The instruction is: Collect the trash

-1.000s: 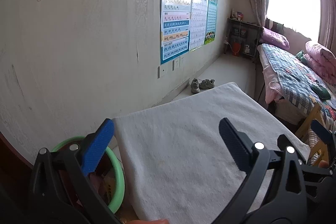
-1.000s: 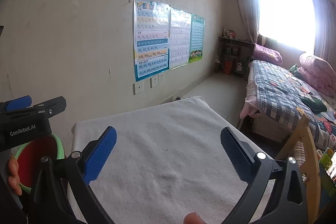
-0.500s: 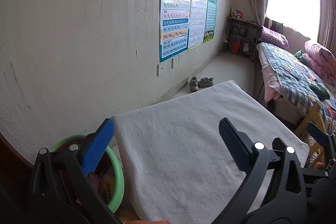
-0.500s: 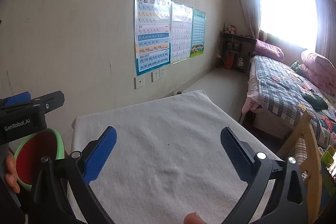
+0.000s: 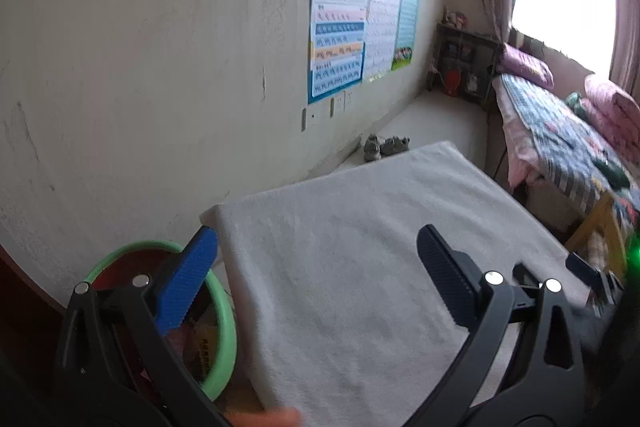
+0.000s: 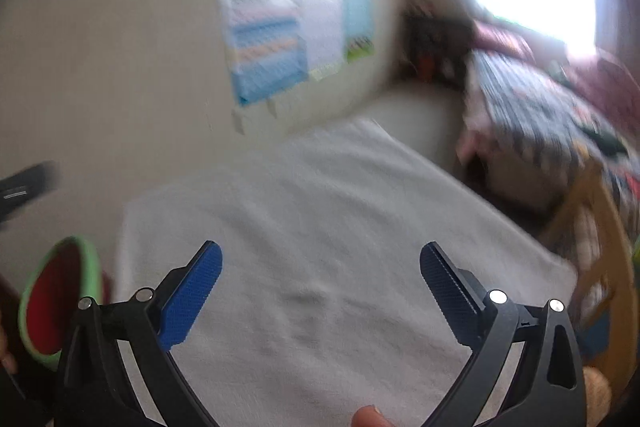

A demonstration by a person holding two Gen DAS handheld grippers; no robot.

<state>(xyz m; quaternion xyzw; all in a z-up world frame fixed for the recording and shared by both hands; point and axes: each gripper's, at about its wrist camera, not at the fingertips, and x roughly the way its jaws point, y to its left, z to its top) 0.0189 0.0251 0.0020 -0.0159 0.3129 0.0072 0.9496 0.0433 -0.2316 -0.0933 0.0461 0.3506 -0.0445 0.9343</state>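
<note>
Left gripper point(image 5: 316, 259) with jaws spread wide, grasping nothing, hanging over the white-towelled surface point(image 5: 360, 247); right gripper point(image 6: 320, 267) likewise released and empty above the same surface point(image 6: 320, 207).

In the left wrist view, sharp: green-rimmed bin point(image 5: 224, 311) at 8 o'clock, just beside the surface's edge, red inside, with crumpled wrappers point(image 5: 200, 347) lying in it behind the left blue pad; pair of shoes point(image 5: 384, 146) on the floor at 12 o'clock beyond the surface's far edge; wall charts point(image 5: 352, 39) at 12 o'clock; bed point(image 5: 560, 143) at 2 o'clock.

In the right wrist view, heavily blurred: same bin point(image 6: 60, 299) at 9 o'clock, red interior visible but contents impossible to make out; no shoes visible; dark body of the left gripper at the 9 o'clock edge; a fingertip point(image 6: 370, 417) at 6 o'clock; wooden chair frame point(image 6: 608, 267) at 3 o'clock.
</note>
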